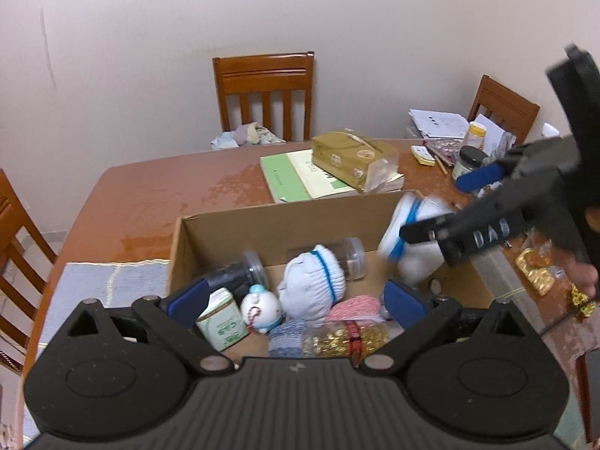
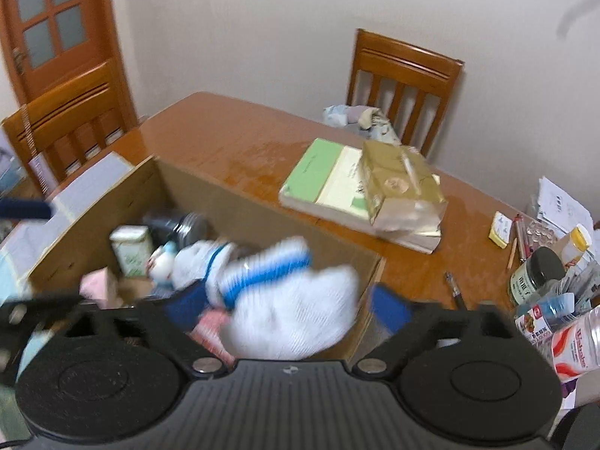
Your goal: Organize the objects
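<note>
- The right gripper [image 2: 288, 305] is hanging over the right end of the cardboard box [image 1: 262, 221], its blue fingers [image 2: 390, 309] spread wide; the white knitted glove [image 2: 296, 300] with a blue band is lying blurred between them, and I cannot tell whether either finger is touching it, so it looks let go rather than held.
- The glove is sitting at that right end, partly over the box's rim; it looks light, soft and floppy, so a pinch on the bunched cuff by the blue band should be holding best.
- The left gripper [image 1: 296, 298] is hovering above the box's near side with jaws released and nothing between them.
- Inside the box are lying a second white glove [image 1: 315, 281], a green tin [image 1: 221, 326], a small white figure [image 1: 260, 309], two clear-lidded jars [image 1: 240, 270], and a crinkly bag of gold sweets [image 1: 345, 339].
- Beyond the box, a green book [image 1: 296, 176] is carrying a gold tissue pack [image 1: 352, 157] on the glossy brown table [image 1: 150, 195].
- Right of the box, bottles, a dark-lidded jar [image 2: 536, 273] and papers are crowding together.
- Past the table, wooden chairs [image 1: 264, 90] are standing against a pale wall; a wooden door [image 2: 56, 26] is showing left of the box.
</note>
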The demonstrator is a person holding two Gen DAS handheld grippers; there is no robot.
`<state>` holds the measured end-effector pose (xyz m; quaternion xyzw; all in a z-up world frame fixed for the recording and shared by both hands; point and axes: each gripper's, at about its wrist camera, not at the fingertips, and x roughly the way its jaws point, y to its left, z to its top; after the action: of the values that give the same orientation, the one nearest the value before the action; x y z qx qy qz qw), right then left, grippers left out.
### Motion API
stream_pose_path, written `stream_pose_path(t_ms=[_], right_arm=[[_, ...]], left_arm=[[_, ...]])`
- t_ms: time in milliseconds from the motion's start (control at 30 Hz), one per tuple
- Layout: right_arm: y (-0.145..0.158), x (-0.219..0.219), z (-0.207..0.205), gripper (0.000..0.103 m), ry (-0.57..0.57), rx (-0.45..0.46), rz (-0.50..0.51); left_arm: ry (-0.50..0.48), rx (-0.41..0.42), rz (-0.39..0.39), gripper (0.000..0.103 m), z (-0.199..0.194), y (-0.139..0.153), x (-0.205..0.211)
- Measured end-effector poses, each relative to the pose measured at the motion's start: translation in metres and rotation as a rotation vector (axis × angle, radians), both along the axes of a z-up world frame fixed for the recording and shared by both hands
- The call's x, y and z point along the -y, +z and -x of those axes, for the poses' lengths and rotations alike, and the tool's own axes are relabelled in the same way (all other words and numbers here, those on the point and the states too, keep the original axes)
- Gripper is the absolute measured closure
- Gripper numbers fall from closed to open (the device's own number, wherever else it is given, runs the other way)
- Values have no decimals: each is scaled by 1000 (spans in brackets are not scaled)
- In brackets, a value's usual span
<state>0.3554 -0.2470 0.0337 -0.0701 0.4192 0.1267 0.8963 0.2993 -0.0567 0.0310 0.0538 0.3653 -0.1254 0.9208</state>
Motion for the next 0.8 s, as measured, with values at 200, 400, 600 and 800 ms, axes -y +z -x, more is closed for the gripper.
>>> stream_pose_path(t_ms=[200, 400, 600, 800], right_arm=[[0, 4, -2, 0, -63, -24, -27], [15, -2, 23, 0, -114, -26, 38], [9, -14, 64, 0, -215, -67, 34], [-15, -28, 111, 0, -327, -143, -33]], left_arm=[[31, 3, -17, 3, 9, -4, -10], [71, 8, -33, 3, 22, -3, -17], [142, -37, -54, 3, 42, -12, -28], [144, -141, -68, 3, 65, -25, -36]])
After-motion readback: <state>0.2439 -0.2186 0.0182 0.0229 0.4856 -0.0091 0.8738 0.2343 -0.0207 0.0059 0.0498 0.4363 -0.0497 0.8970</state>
